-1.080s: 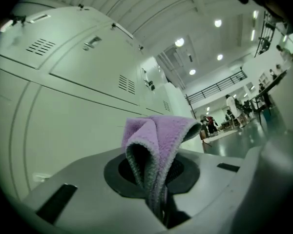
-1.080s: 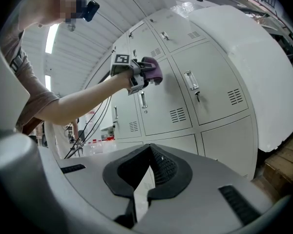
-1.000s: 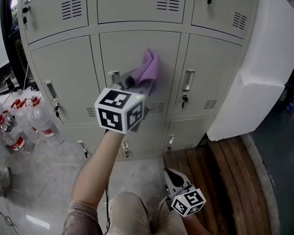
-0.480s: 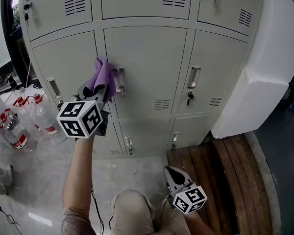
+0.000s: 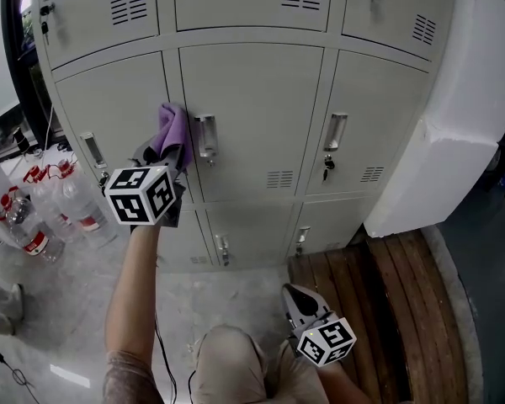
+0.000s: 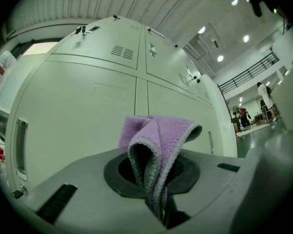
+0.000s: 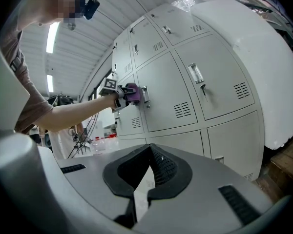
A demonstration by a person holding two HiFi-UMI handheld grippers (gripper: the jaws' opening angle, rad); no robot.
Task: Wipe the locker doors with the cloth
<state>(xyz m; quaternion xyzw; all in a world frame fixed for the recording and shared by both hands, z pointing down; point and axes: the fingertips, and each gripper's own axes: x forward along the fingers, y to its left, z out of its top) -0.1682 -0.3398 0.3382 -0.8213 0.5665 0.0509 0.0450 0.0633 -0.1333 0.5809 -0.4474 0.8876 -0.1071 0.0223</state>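
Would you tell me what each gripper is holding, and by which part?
Left gripper pinches the purple cloth by a bunched fold; right gripper holds nothing.

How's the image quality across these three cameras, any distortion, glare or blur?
Head view: evenly lit and sharp, locker doors bowing slightly. Left gripper view: heavy fisheye, dark corners; the purple cloth up close looks fairly sharp. Right gripper view: same fisheye; ceiling strip light blown out bright.

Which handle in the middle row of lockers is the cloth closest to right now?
The centre door's handle, immediately right of the purple cloth; the left door's handle and right door's handle are well away.
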